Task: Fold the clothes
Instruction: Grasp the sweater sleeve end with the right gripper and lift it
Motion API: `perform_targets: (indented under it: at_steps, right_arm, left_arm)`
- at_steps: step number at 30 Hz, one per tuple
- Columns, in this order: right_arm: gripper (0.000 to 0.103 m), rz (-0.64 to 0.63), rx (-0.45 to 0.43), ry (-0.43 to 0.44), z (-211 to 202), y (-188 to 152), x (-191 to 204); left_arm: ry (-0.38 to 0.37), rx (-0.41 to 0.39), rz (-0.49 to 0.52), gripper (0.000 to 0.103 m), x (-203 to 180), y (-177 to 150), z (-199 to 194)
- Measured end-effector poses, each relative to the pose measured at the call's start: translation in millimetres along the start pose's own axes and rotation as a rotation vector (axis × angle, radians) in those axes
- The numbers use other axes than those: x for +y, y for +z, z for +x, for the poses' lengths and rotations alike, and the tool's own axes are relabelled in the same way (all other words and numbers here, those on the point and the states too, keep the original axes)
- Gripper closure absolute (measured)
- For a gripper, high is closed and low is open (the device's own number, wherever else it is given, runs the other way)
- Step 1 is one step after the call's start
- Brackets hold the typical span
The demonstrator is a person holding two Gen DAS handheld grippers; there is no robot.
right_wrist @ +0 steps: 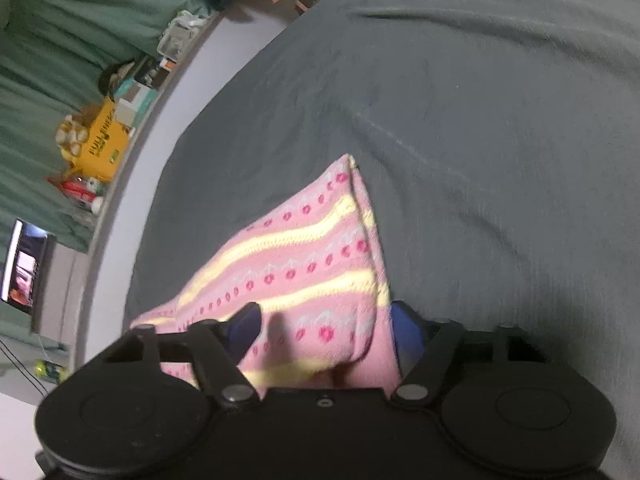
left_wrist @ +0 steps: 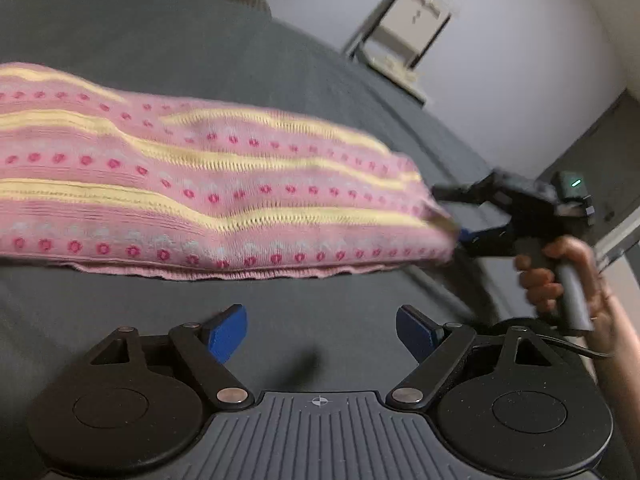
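Note:
A pink knit garment [left_wrist: 208,188] with yellow stripes and red dots lies stretched across the dark grey bed sheet [left_wrist: 168,32]. My left gripper [left_wrist: 320,334] is open and empty, just short of the garment's near hem. My right gripper [left_wrist: 452,222] is at the garment's right end, its fingers either side of the cloth edge. In the right wrist view the garment [right_wrist: 304,264] fills the gap between the right gripper's [right_wrist: 326,330] blue fingers, which stand wide apart around it; whether they pinch it is unclear.
A white chair [left_wrist: 404,36] stands past the bed's far edge by the wall. A door [left_wrist: 600,168] is at right. In the right wrist view a shelf with a yellow box [right_wrist: 100,144] and green curtains [right_wrist: 48,40] lie beyond the bed's left edge.

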State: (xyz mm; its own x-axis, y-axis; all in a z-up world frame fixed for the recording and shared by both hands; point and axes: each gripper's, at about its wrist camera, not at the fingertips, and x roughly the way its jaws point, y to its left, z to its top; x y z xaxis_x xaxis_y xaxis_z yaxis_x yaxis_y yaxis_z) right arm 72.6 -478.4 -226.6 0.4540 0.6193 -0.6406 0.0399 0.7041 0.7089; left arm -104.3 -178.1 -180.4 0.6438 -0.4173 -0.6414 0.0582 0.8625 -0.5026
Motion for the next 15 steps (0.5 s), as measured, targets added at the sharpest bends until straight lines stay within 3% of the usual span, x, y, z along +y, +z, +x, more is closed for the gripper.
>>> perform_targets:
  at_steps: [1, 6, 11, 15]
  right_arm:
    - [0.059, 0.007, -0.003, -0.003, 0, 2, -2]
    - [0.09, 0.043, -0.004, 0.012, -3, -1, -8]
    - [0.091, 0.014, -0.102, 0.021, -16, -9, 25]
    - [0.091, -0.067, -0.21, 0.052, -33, -21, 81]
  left_arm:
    - [0.001, -0.034, 0.008, 0.019, 0, -2, -7]
    - [0.007, -0.131, -0.002, 0.018, 8, 7, -38]
    - [0.024, -0.217, -0.036, 0.018, 27, 26, -61]
    - [0.026, -0.289, -0.103, 0.018, 43, 37, -80]
